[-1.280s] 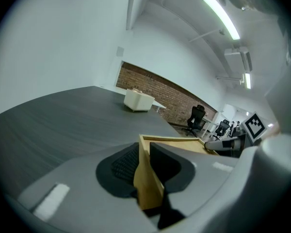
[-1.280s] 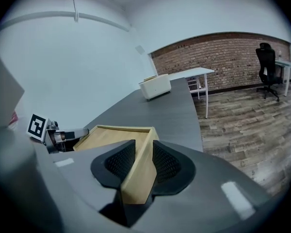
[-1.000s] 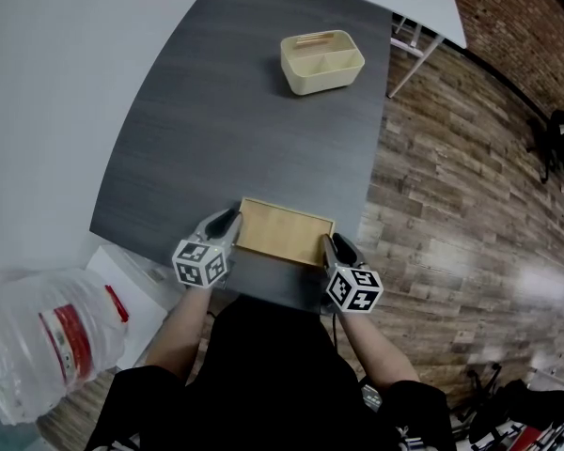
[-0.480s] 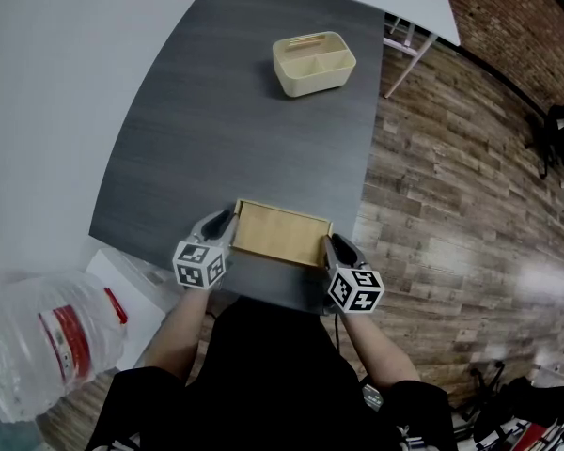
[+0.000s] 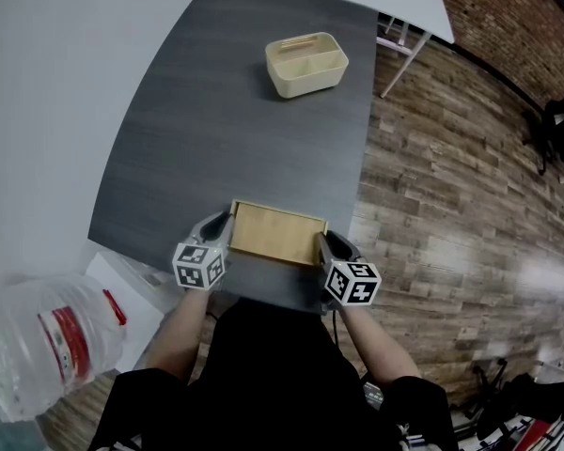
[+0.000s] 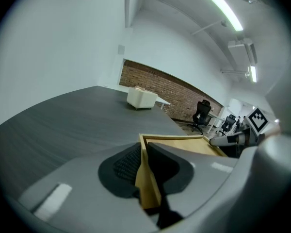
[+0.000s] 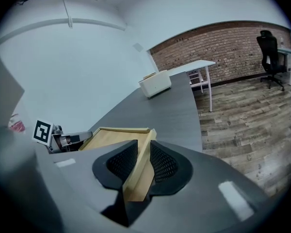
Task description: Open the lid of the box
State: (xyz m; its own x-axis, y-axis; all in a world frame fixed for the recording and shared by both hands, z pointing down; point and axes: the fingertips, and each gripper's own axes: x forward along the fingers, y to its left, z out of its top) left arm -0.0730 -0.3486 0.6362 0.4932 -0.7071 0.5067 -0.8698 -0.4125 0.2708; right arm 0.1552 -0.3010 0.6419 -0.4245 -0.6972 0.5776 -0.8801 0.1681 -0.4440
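At near edge of dark grey wood-grain table (image 5: pixel 226 111): flat rectangular light-wood box (image 5: pixel 277 233), lying level, close in front of the person.
Left gripper (image 6: pixel 144 166): jaws clamped on the box's left edge, thin wooden wall pinched between both dark ribbed pads.
Right gripper (image 7: pixel 138 166): jaws have just been closing on the box's right edge; wood sits between the pads and looks in contact on both sides, so reads as a grip.
Far end of table: cream plastic two-compartment caddy (image 5: pixel 306 64), well apart from the box, untouched.
Floor, lower left: clear water jug with red label (image 5: pixel 47 341), off the table, not involved.
Lid state: looks flat and down, no gap or tilt visible in any view; cannot tell where the lid seam runs or which side hinges.
Done so far: both ends of the box gripped, nothing more.
Left to do: whole opening move, i.e. hold the base steady and raise the lid clear.
Versus one second ago: right gripper sits tighter against the box end; left gripper and box stay at the same spot on the table edge.
Caddy shift: sits slightly further left in the head view now; reads as camera movement, not a moved caddy.
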